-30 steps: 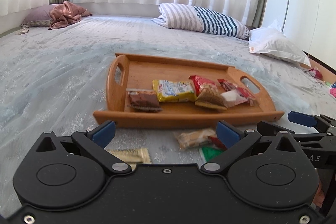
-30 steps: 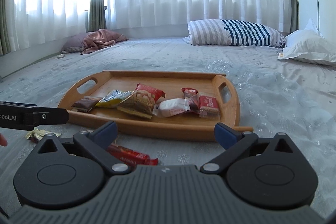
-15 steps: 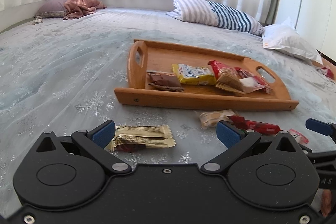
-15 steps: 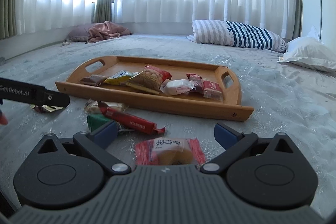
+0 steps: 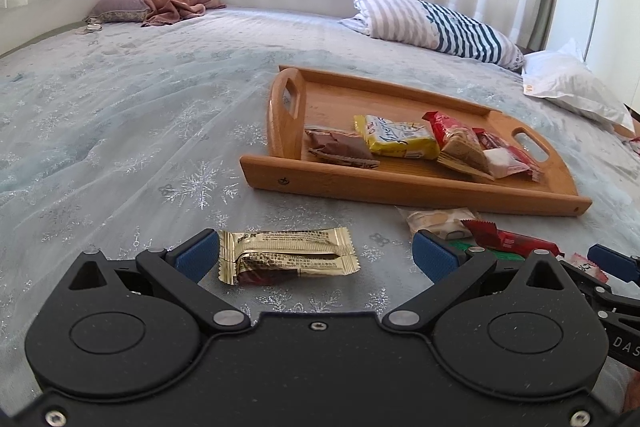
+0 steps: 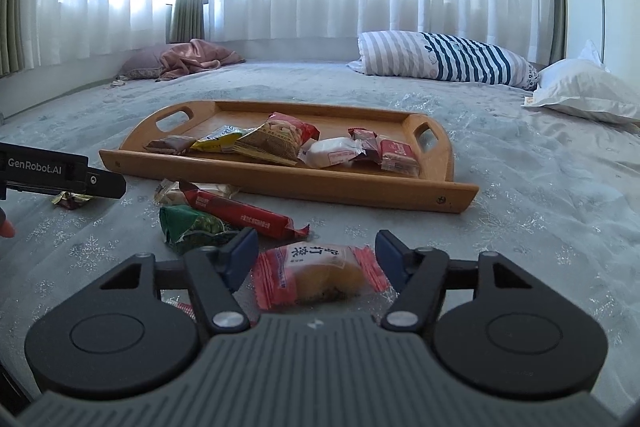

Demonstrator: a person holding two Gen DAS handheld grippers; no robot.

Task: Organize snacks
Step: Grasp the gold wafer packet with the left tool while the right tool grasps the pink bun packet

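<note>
Your right fingers [image 6: 316, 253] have just been closing around the pink pack [image 6: 320, 275], which lies on the bed at lower centre with its long axis across the gap; whether the pads press its crimped ends you cannot tell. Your left fingers [image 5: 316, 255] stand spread over the gold pack [image 5: 286, 257], also crosswise, near their left pad. The tray [image 6: 280, 183] lies beyond both.

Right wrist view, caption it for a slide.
Right gripper closing around a pink snack below the tray.
</note>
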